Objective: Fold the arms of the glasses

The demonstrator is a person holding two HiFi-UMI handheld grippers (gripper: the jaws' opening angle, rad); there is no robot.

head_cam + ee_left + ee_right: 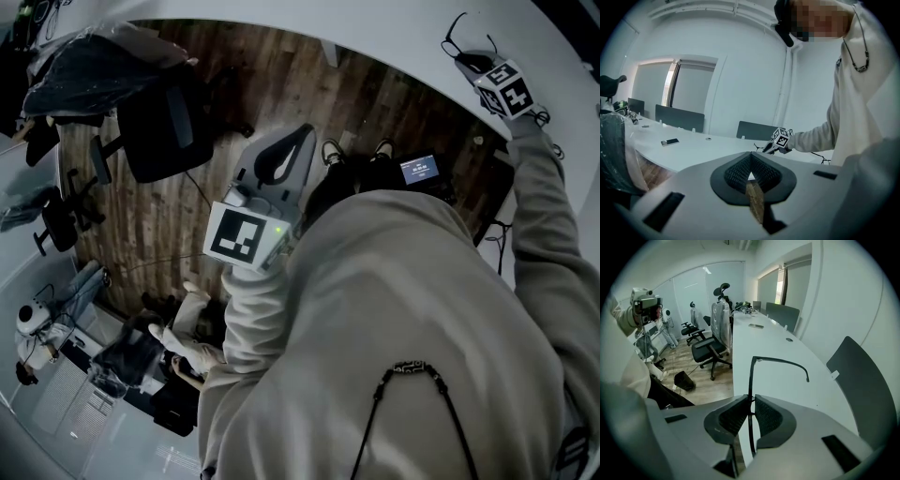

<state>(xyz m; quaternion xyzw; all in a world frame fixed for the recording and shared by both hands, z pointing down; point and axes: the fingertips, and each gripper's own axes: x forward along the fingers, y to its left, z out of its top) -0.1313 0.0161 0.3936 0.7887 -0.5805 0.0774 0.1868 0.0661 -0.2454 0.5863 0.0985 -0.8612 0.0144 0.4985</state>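
The black thin-framed glasses [751, 380] hang in the air over the white table [764, 348], with my right gripper [750, 414] shut on the frame. One arm [783, 362] sticks out to the right, unfolded, its curved tip pointing down. In the head view the glasses [461, 39] show at the top right, just beyond the right gripper [466, 60]. My left gripper [751, 176] is shut and empty, held off the table over the wooden floor. From it I see the right gripper [774, 146] far off with the glasses [761, 149]. The left gripper [292, 148] sits mid-frame in the head view.
A long white table [693, 150] carries a phone [669, 142] and small items at its far end. Black office chairs [710, 350] stand on the wooden floor; one chair [159, 131] is close to my left side. Grey chair backs [862, 380] line the table's far side.
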